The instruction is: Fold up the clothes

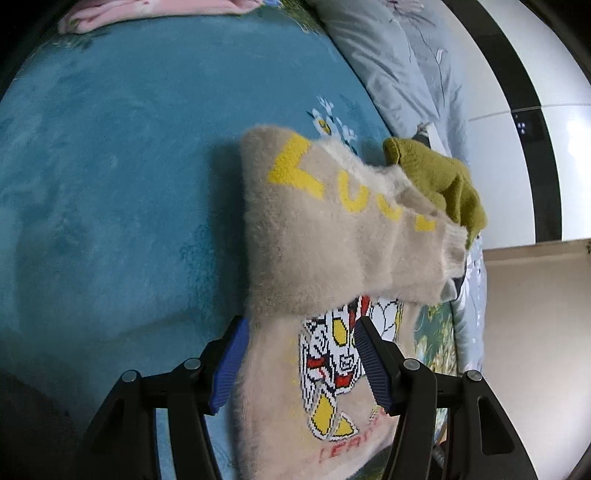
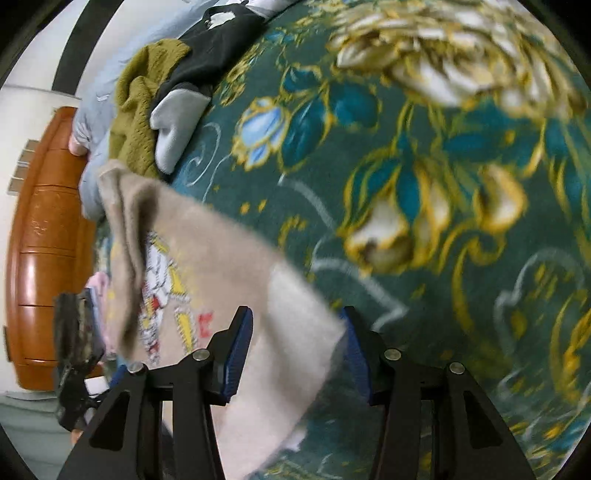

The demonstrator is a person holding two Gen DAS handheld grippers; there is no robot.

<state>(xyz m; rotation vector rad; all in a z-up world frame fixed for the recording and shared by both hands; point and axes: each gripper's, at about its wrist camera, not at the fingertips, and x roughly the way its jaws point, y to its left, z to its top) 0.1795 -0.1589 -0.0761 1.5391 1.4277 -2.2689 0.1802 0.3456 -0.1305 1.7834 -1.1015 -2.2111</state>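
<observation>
So, folding step | beige sweater (image 1: 317, 236) flat on the bed, sleeve folded across its chest to narrow it | left gripper (image 1: 299, 363) open, body between pads | right gripper (image 2: 297, 354) open, hem between pads

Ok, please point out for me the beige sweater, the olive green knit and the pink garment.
beige sweater (image 1: 317, 243): left wrist view, on the folded sleeve.
olive green knit (image 1: 439, 177): left wrist view, on its crumpled middle.
pink garment (image 1: 147, 11): left wrist view, on its folded body.
</observation>
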